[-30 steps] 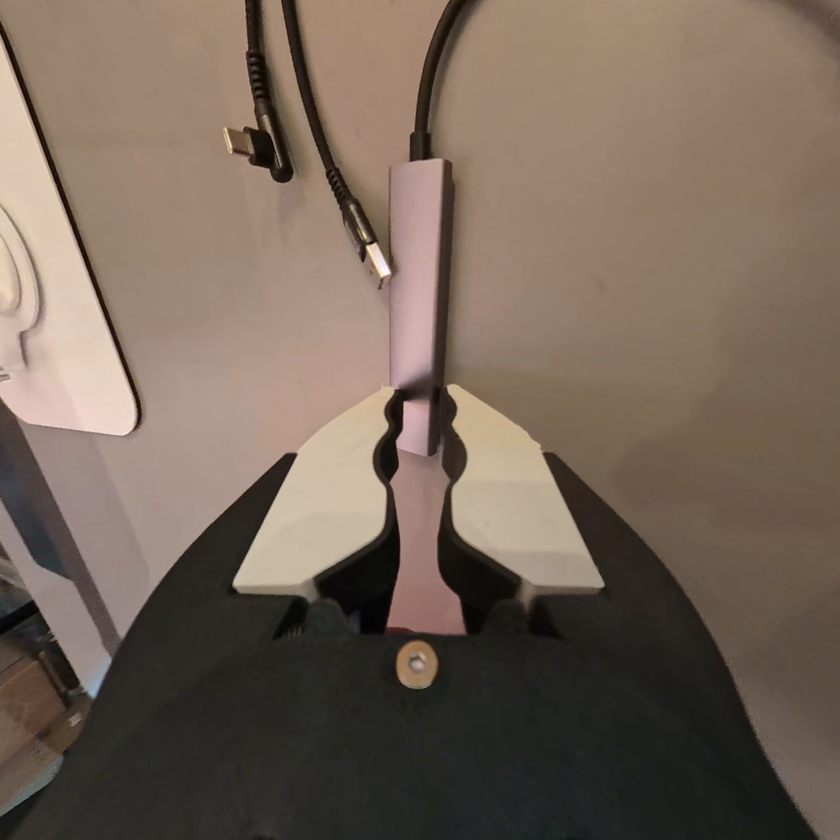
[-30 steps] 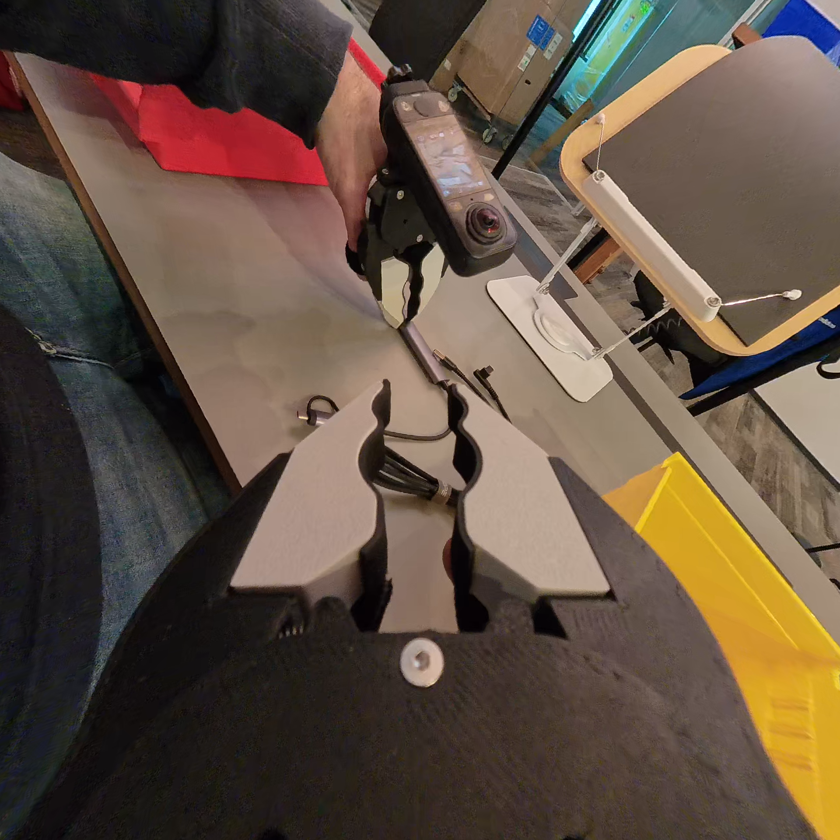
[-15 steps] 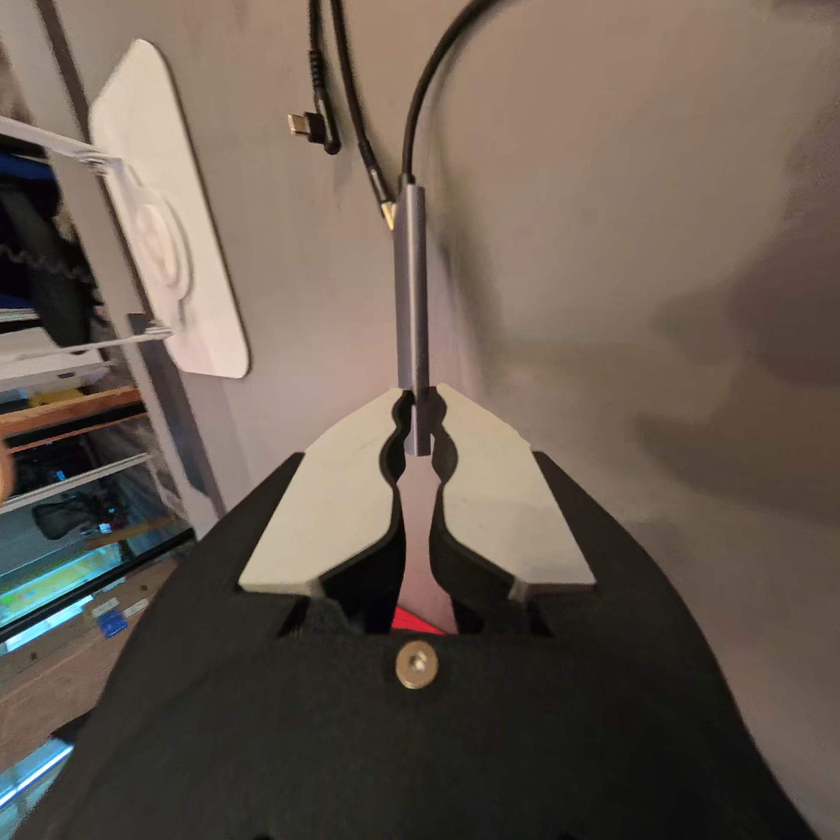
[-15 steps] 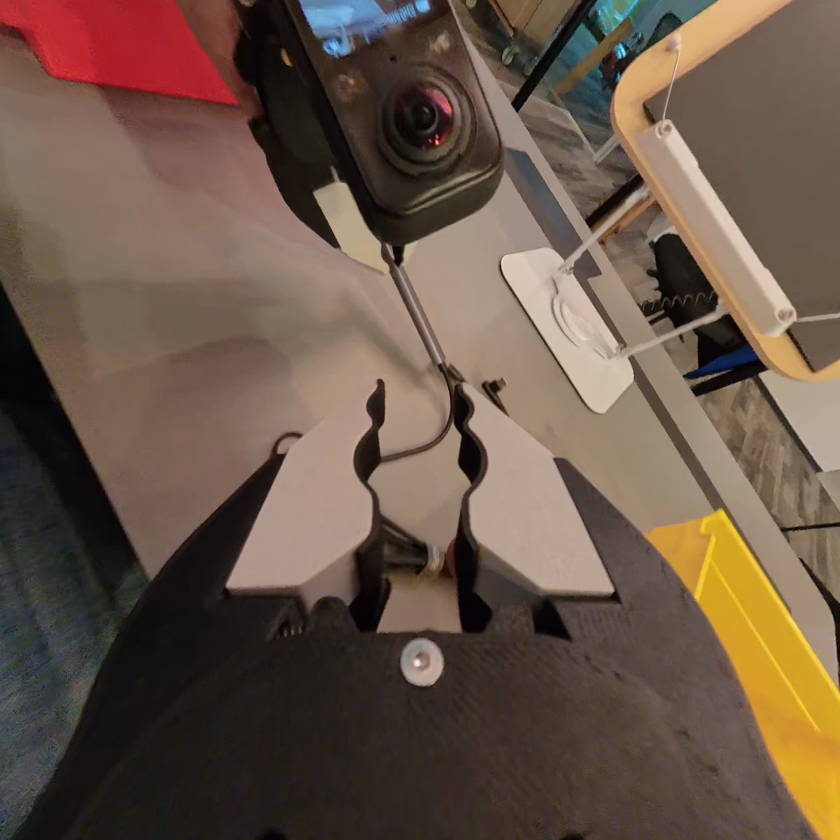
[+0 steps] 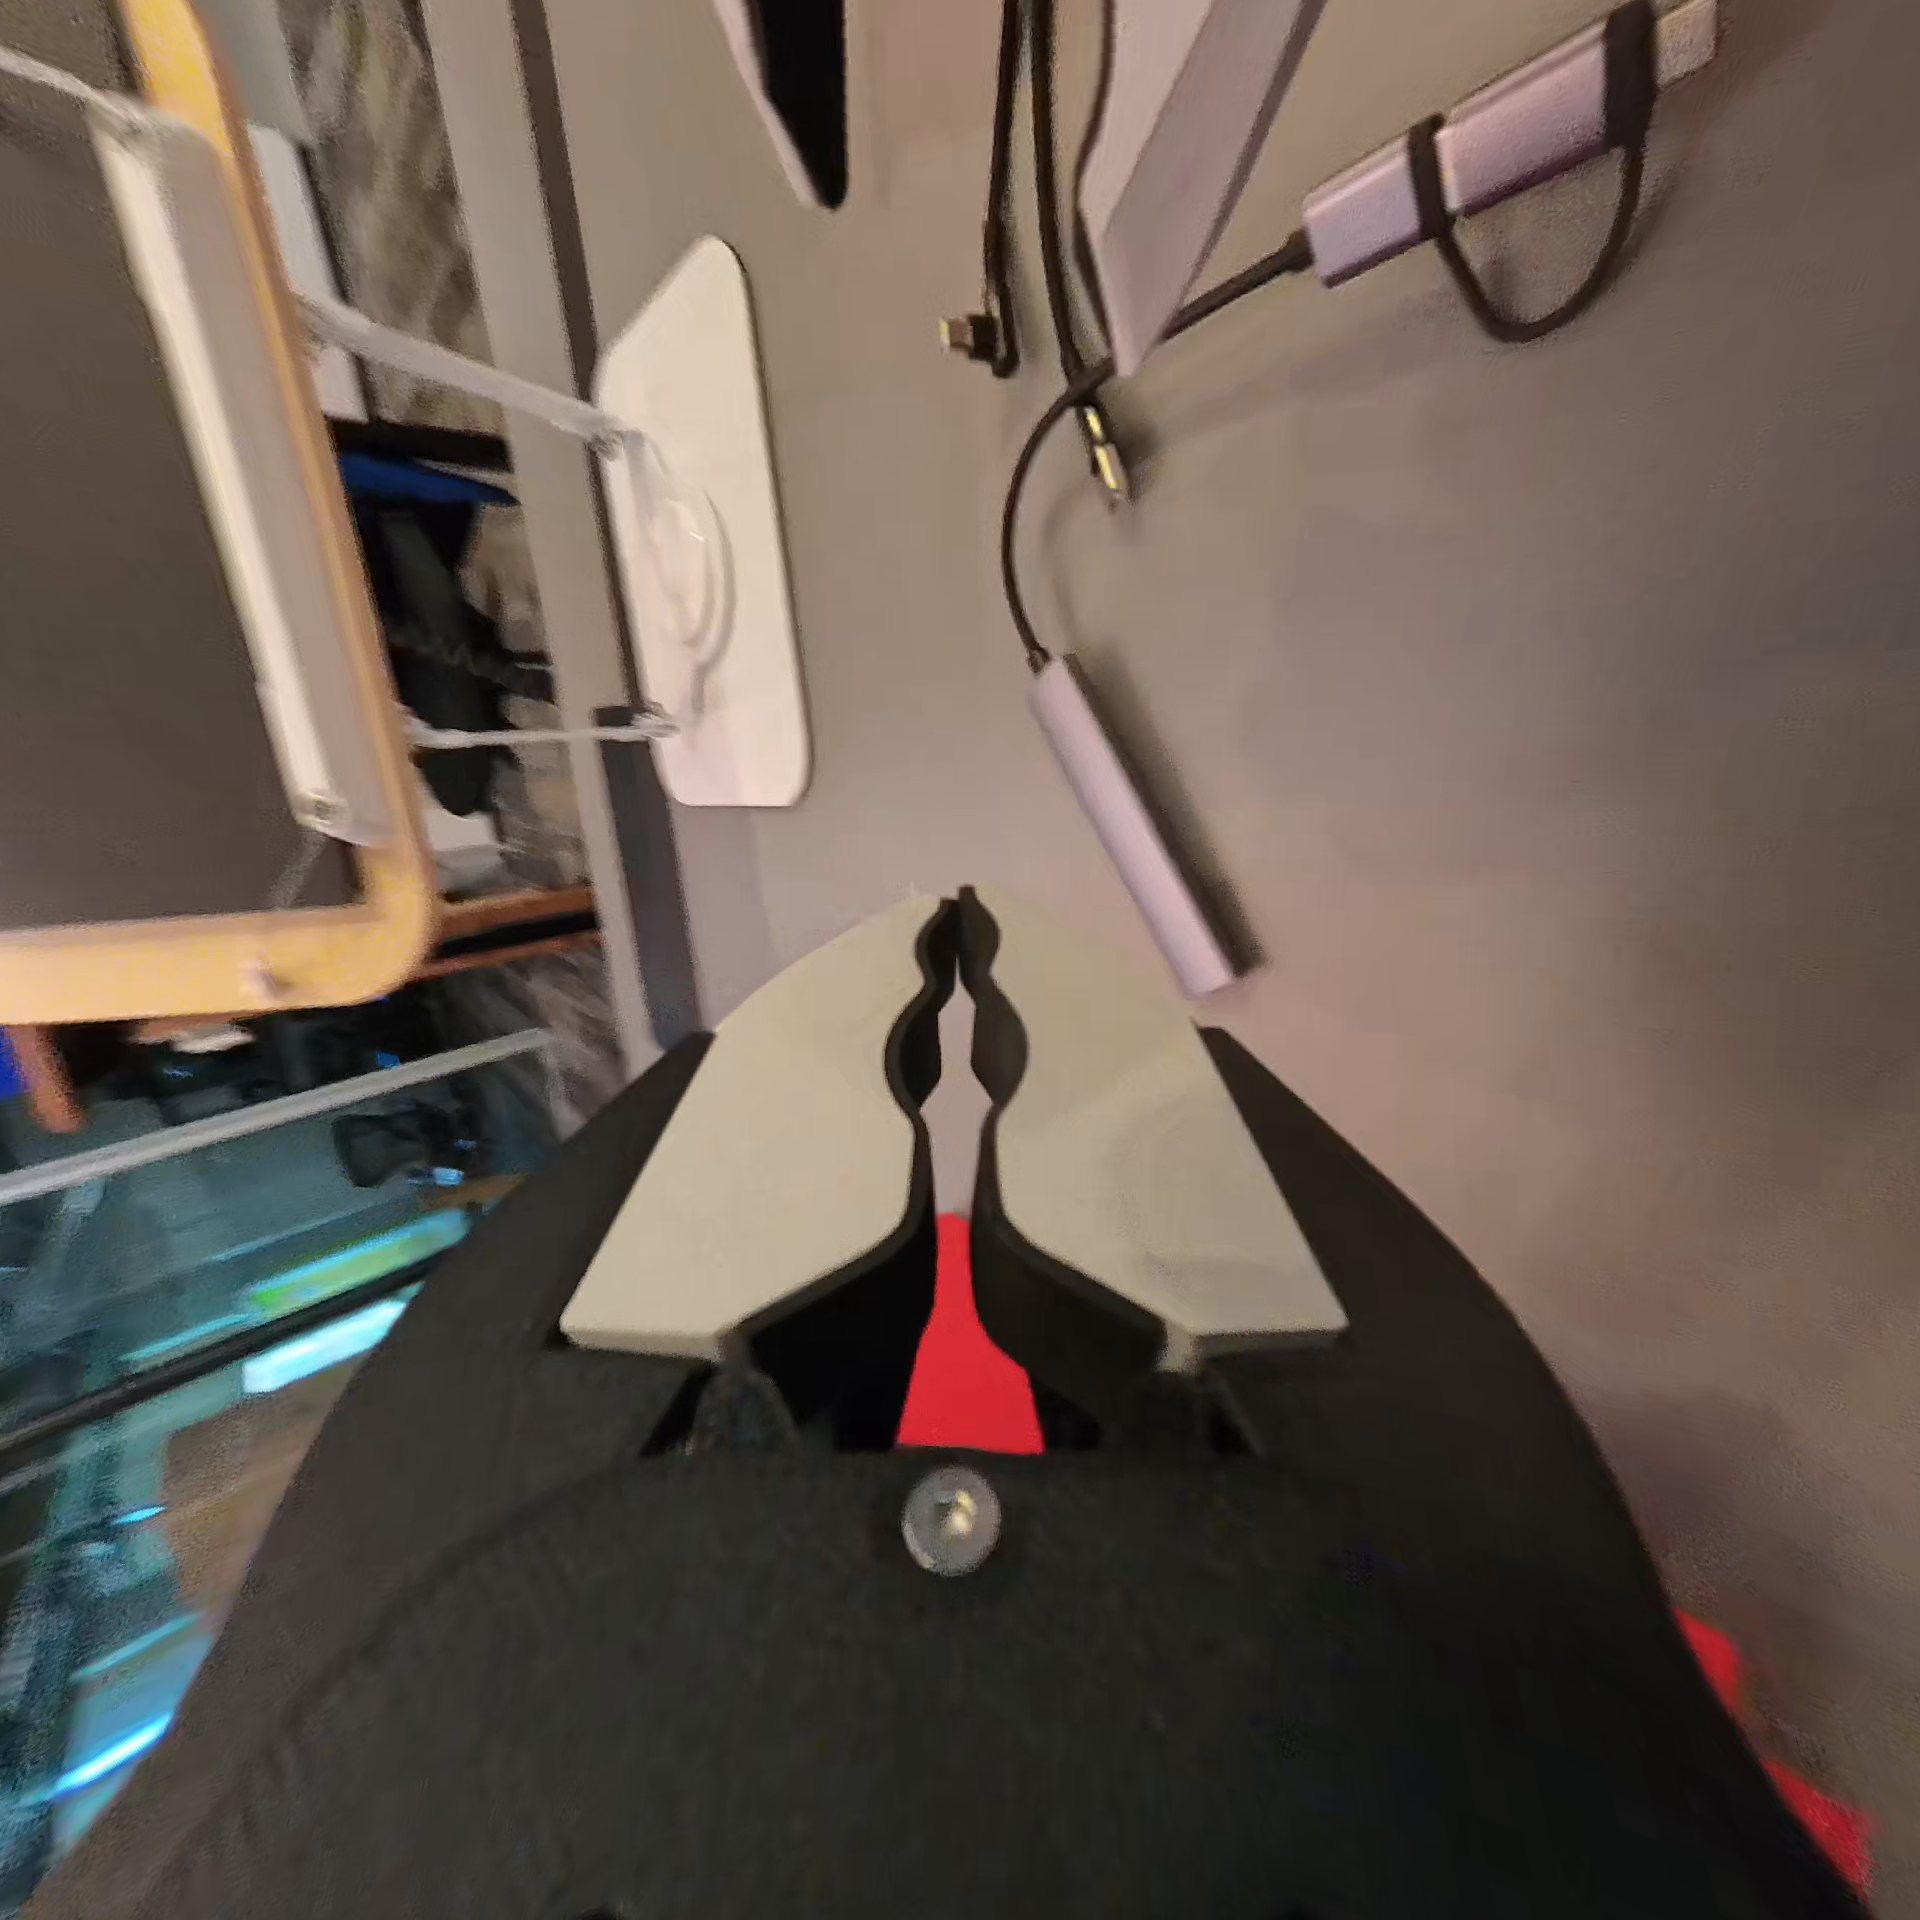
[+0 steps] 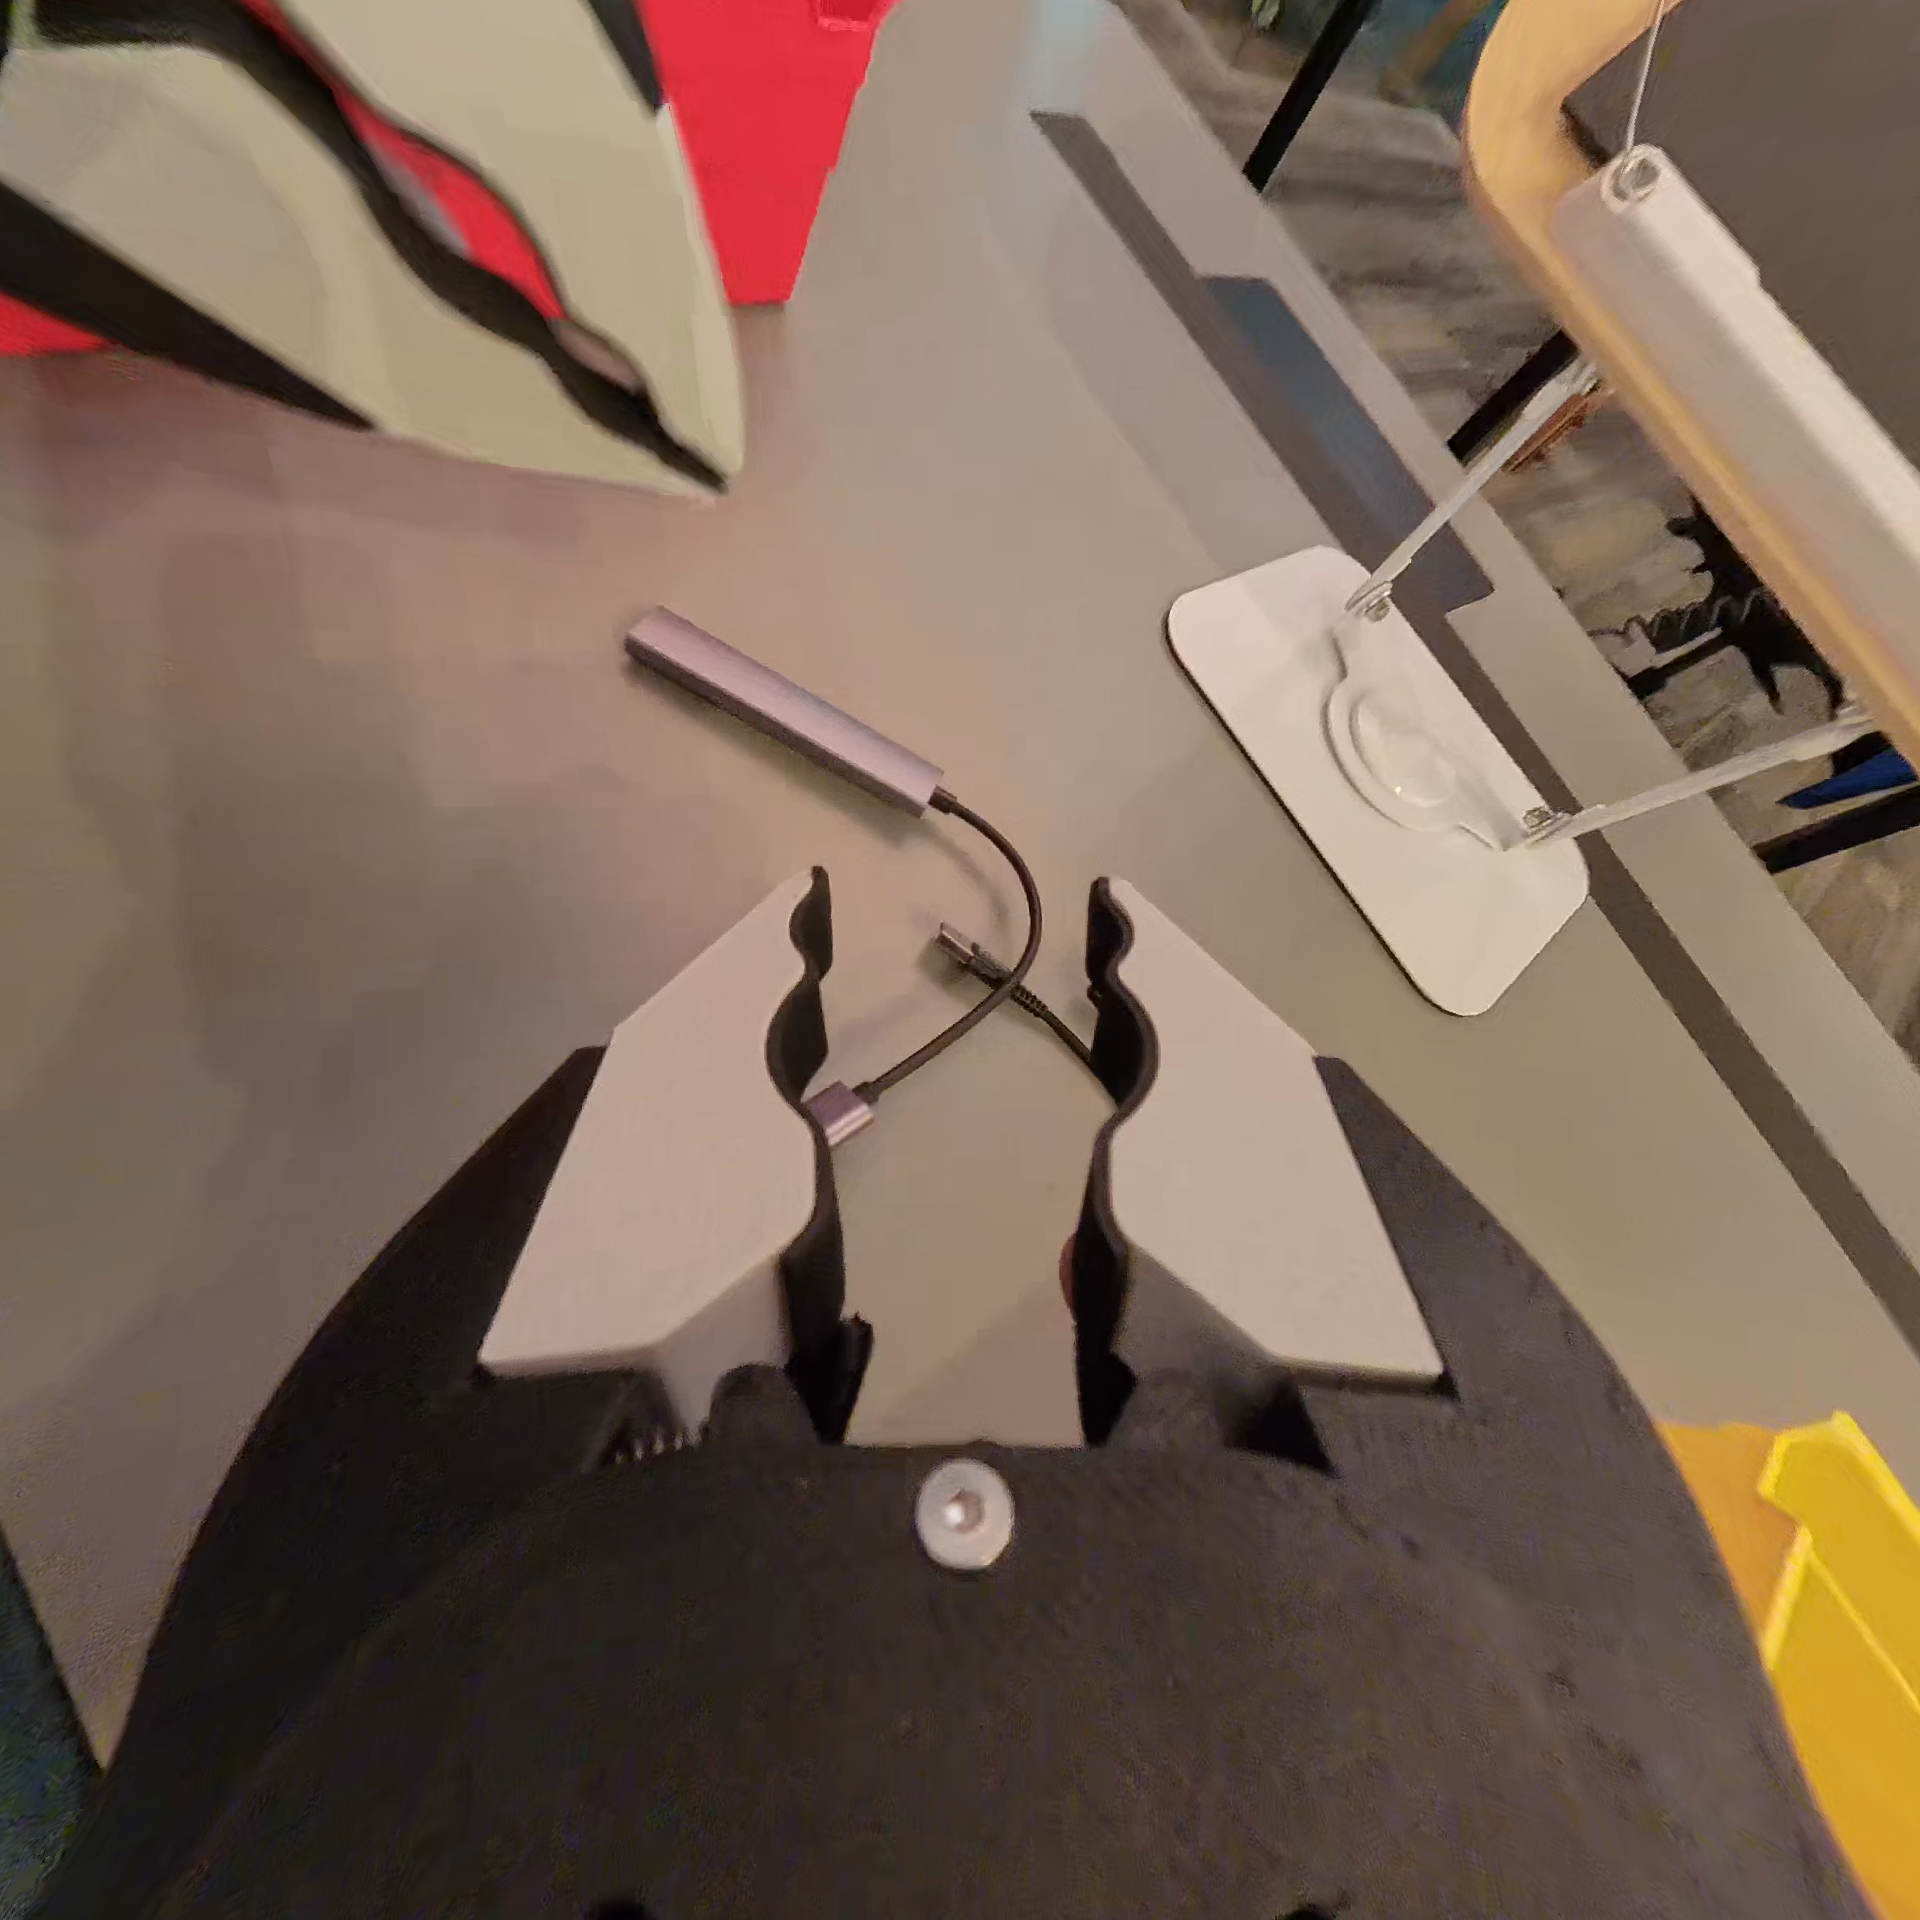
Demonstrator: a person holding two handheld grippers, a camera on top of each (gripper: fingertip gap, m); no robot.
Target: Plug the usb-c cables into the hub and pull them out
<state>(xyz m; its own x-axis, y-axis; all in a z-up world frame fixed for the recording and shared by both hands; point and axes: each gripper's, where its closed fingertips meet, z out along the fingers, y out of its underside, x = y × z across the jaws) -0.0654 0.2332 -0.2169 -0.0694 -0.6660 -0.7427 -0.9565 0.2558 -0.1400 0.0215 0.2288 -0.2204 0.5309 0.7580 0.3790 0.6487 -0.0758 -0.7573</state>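
The grey hub (image 5: 1132,821) lies flat on the grey table, free of both grippers. It also shows in the right wrist view (image 6: 779,696). Its short black lead curls to its own grey plug (image 6: 836,1112). My left gripper (image 5: 958,904) is shut and empty, just left of the hub's near end. My right gripper (image 6: 961,894) is open and empty above the lead and a loose black cable plug (image 6: 966,951). A right-angle USB-C plug (image 5: 966,338) lies unplugged farther off. No cable sits in the hub.
A white stand base (image 6: 1382,779) sits right of the cables and carries a wood-edged board (image 5: 208,520). A yellow bin (image 6: 1849,1610) is at the near right. A red object (image 6: 769,135) lies at the far end. The table edge (image 6: 1351,416) runs behind the stand. My left tips are about 15 cm from the right-angle USB-C plug (image 5: 966,338), my right tips only 11 cm.
My left gripper let go of the hub, drew back and shut; the hub now lies on the table. My right gripper opened wider and moved over the hub's lead.
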